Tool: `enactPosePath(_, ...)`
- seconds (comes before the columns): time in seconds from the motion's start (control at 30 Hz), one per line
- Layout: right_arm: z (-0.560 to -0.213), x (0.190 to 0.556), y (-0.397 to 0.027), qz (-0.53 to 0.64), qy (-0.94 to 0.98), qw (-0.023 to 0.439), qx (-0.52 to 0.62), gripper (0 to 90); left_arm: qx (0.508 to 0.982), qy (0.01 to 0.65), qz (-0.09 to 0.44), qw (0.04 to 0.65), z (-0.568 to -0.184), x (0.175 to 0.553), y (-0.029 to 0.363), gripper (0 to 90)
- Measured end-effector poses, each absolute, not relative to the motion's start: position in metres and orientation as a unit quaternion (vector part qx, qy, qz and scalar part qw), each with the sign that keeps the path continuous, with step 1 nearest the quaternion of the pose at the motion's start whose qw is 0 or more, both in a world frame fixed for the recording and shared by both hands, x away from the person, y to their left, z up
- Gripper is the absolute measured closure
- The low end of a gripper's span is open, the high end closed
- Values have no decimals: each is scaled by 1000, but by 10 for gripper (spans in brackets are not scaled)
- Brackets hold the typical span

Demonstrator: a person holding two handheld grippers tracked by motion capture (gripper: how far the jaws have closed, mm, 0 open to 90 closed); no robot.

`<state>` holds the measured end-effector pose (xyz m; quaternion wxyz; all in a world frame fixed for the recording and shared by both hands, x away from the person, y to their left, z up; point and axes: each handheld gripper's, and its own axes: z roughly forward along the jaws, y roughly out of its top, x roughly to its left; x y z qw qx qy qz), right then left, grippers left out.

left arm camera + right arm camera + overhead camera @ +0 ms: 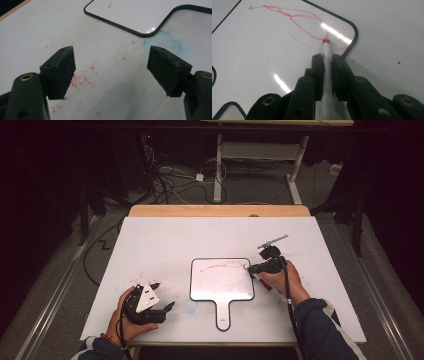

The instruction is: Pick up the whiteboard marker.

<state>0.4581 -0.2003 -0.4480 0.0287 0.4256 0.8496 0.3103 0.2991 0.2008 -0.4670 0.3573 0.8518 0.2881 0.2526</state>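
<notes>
A small paddle-shaped whiteboard [222, 282] with a black rim lies mid-table, handle toward me, with red scribbles near its top edge. My right gripper [251, 268] is shut on a white marker [326, 62] with a red tip, and that tip touches the whiteboard [262, 50] at its right top corner among the red lines. My left gripper [165, 295] rests on the table left of the board, held by a hand; its jaws stand wide open with nothing between them. The board's corner [140, 22] lies beyond those jaws.
The white tabletop [150, 240] carries red ink specks [82, 80] near the left gripper and a faint blue smudge [172, 42] beside the board's handle. A small metal tool [272, 241] lies behind the right gripper. Cables and desk legs lie on the floor beyond the table.
</notes>
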Motion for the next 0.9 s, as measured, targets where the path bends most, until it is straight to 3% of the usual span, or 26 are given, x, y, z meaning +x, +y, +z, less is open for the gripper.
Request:
enactPosePath(0.2,-434,448,-205,350,837,47,417,816,847,290,249,369,-465,300,201,217)
enactPosePath(0.4,-415,427,-202,414,822,69,385,816,816,315,187,448,-451,307,188,227)
enactPosePath(0.53,-406,410,-193,450,812,83,361,816,800,312,148,491,-441,313,166,251)
enactPosePath(0.9,-398,376,-158,520,791,99,308,816,801,281,98,519,-433,329,90,287)
